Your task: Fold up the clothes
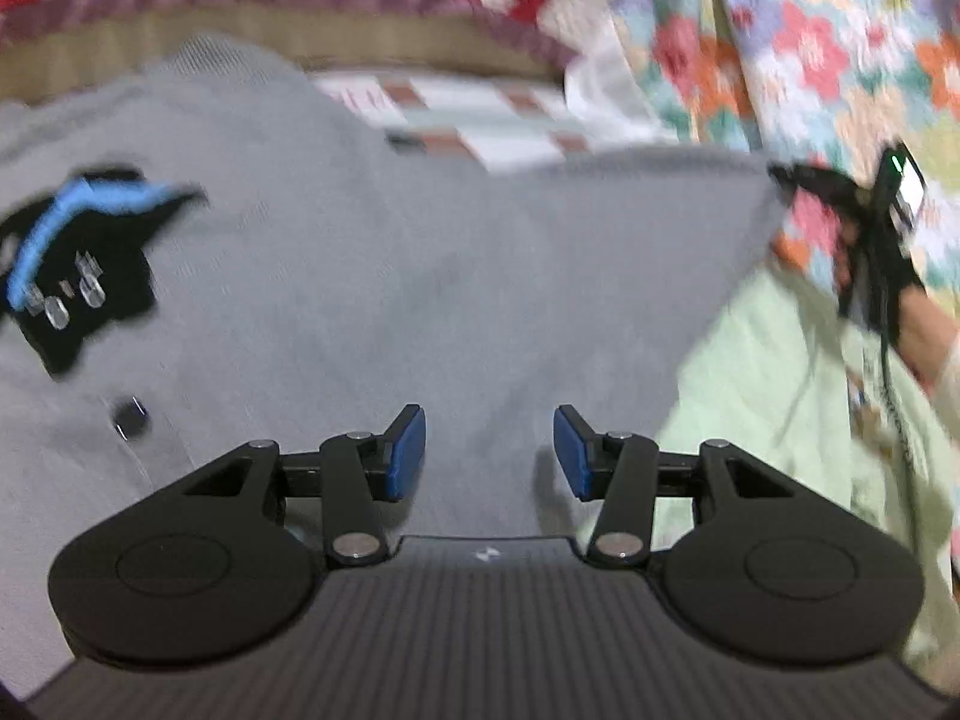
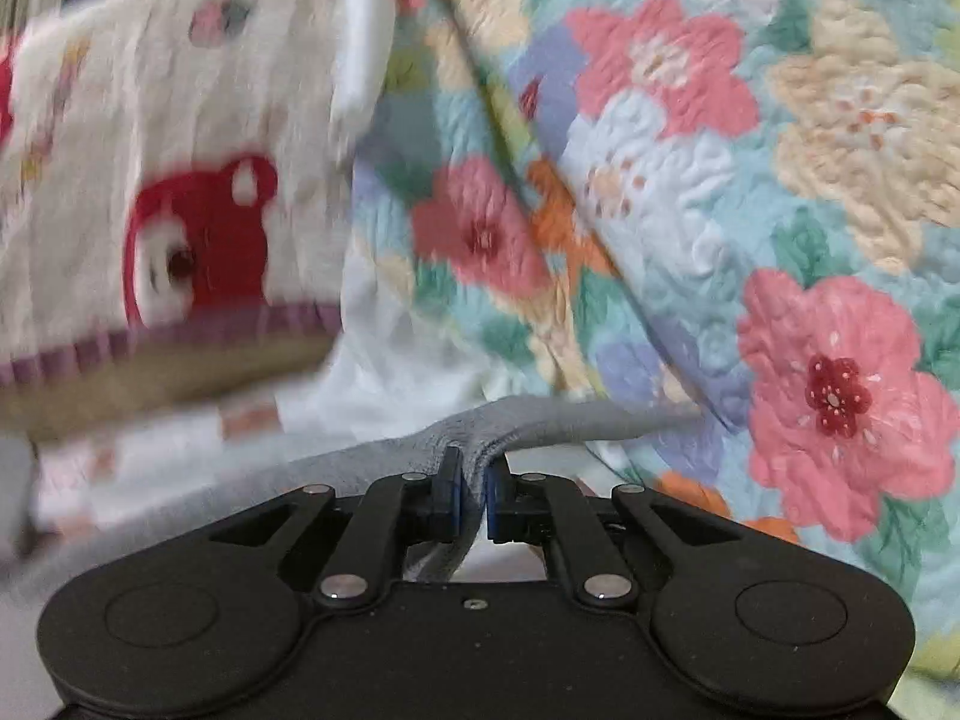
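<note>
A grey shirt with a black and blue collar and a dark button lies spread across the left wrist view. My left gripper is open just above the grey cloth, with its blue pads apart and nothing between them. My right gripper is shut on a bunched edge of the grey shirt, which stretches away to the left. In the left wrist view the right gripper shows at the shirt's far right corner, holding it lifted.
A pale green sheet lies under the shirt on the right. A floral quilt fills the right side. A white blanket with red bears and a purple trim lies behind. A checked cloth shows beyond the shirt.
</note>
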Demonstrator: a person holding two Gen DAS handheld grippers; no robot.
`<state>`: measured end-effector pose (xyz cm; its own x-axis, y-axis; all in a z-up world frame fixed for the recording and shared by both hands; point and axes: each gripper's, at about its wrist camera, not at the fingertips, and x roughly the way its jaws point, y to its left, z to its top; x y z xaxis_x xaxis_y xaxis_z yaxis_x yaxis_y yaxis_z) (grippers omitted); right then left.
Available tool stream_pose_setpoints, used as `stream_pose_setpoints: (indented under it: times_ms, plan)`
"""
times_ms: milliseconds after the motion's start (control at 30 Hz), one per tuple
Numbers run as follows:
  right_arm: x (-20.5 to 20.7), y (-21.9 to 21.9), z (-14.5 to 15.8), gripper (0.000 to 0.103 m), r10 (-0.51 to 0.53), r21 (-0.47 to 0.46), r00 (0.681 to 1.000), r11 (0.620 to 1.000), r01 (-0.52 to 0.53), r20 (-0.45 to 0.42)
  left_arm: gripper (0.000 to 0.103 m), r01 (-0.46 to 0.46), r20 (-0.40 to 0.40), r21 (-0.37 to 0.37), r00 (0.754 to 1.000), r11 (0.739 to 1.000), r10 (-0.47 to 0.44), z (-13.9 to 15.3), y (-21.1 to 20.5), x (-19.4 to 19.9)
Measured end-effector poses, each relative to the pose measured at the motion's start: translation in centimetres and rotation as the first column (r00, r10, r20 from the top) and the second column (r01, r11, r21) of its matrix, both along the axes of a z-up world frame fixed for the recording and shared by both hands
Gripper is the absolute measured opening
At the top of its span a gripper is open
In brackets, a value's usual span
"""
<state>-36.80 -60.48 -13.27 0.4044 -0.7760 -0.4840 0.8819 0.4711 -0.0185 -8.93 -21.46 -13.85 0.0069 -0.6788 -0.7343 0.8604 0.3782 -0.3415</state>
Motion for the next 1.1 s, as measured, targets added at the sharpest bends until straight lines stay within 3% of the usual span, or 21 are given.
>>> stream_pose_setpoints:
  times_ms: [67, 167, 267, 300, 367, 433, 500, 567, 633, 700, 767, 833, 867, 900, 933, 1000, 1033, 1067, 1100]
  plan:
    - [1.4, -0.7, -1.9, 0.008, 0.041, 0.054, 0.992, 0.998, -0.034, -0.116, 0.047, -0.002, -0.022, 0.024, 1.0, 1.0, 0.003, -0.8, 0.0, -0.1]
    - [3.0, -1.4, -4.3, 0.015, 0.016, 0.215, 0.98, 0.976, 0.028, -0.2, 0.047, -0.059, -0.089, 0.001, 0.994, 0.998, 0.059, -0.1, 1.0, 1.1]
    - [4.4, 1.7, -3.3, 0.044, -0.027, 0.166, 0.97, 0.984, 0.068, -0.241, 0.051, -0.128, -0.157, -0.036, 0.98, 0.991, 0.121, 1.1, 3.2, 2.3]
    - [4.9, 3.3, -2.7, 0.056, 0.0, 0.147, 0.972, 0.988, 0.036, -0.235, 0.052, -0.148, -0.179, -0.047, 0.974, 0.988, 0.138, 1.4, 4.1, 2.7]
    - [5.5, 7.5, -1.0, 0.058, 0.131, 0.103, 0.973, 0.988, -0.113, -0.191, 0.052, -0.19, -0.222, -0.068, 0.96, 0.979, 0.171, 2.2, 5.8, 3.4]
    - [6.2, 11.6, 0.8, 0.058, 0.264, 0.051, 0.952, 0.965, -0.259, -0.153, 0.052, -0.153, -0.214, -0.064, 0.967, 0.986, 0.136, 2.1, 6.0, 2.8]
    - [6.5, 14.7, 1.6, 0.058, 0.445, 0.133, 0.894, 0.89, -0.436, -0.052, 0.052, -0.109, -0.202, -0.057, 0.975, 0.992, 0.096, 2.0, 6.1, 2.2]
    - [6.9, 17.2, 2.0, 0.057, 0.592, 0.25, 0.8, 0.764, -0.595, 0.099, 0.052, -0.066, -0.191, -0.05, 0.98, 0.997, 0.055, 1.8, 6.2, 1.5]
    - [7.5, 18.6, 1.0, 0.057, 0.623, 0.403, 0.739, 0.626, -0.668, 0.258, 0.052, -0.022, -0.179, -0.042, 0.984, 0.999, 0.015, 1.6, 6.3, 0.8]
    - [8.1, 19.5, -0.7, 0.058, 0.57, 0.535, 0.749, 0.538, -0.652, 0.338, 0.052, 0.021, -0.168, -0.034, 0.985, 0.999, -0.027, 1.5, 6.3, 0.1]
    - [8.1, 20.1, -2.6, 0.058, 0.474, 0.624, 0.781, 0.482, -0.616, 0.406, 0.053, 0.041, -0.172, -0.025, 0.984, 0.999, -0.044, 0.8, 5.6, -0.4]
    - [8.0, 20.6, -4.5, 0.059, 0.366, 0.673, 0.802, 0.438, -0.596, 0.472, 0.058, 0.056, -0.122, 0.001, 0.991, 0.998, -0.055, 0.3, 4.9, -1.1]
    - [8.1, 20.8, -5.3, 0.06, 0.314, 0.689, 0.816, 0.436, -0.578, 0.486, 0.056, 0.062, -0.095, 0.015, 0.994, 0.998, -0.061, 0.1, 4.5, -1.4]
    - [8.3, 21.1, -6.0, 0.063, 0.272, 0.704, 0.83, 0.44, -0.557, 0.486, 0.042, 0.069, -0.068, 0.029, 0.995, 0.997, -0.067, -0.1, 4.1, -1.8]
    - [8.6, 21.3, -6.6, 0.063, 0.24, 0.713, 0.845, 0.455, -0.533, 0.478, 0.004, 0.079, -0.062, 0.026, 0.995, 0.997, -0.077, 0.0, 4.1, -1.8]
    - [9.4, 21.4, -7.0, 0.062, 0.216, 0.7, 0.859, 0.505, -0.505, 0.464, 0.005, 0.1, -0.056, 0.014, 0.993, 0.995, -0.099, 0.5, 4.1, -1.6]
    - [9.6, 21.5, -7.0, 0.054, 0.207, 0.681, 0.854, 0.528, -0.508, 0.477, 0.005, 0.089, -0.061, -0.007, 0.994, 0.996, -0.09, 1.1, 4.5, -1.4]
    - [9.4, 21.4, -6.7, 0.043, 0.198, 0.657, 0.845, 0.55, -0.516, 0.497, 0.005, 0.075, -0.067, -0.031, 0.995, 0.997, -0.077, 1.8, 4.9, -1.2]
    - [9.0, 21.4, -6.2, 0.013, 0.207, 0.621, 0.829, 0.576, -0.532, 0.52, 0.005, 0.06, -0.075, -0.055, 0.995, 0.997, -0.064, 2.4, 5.3, -1.0]
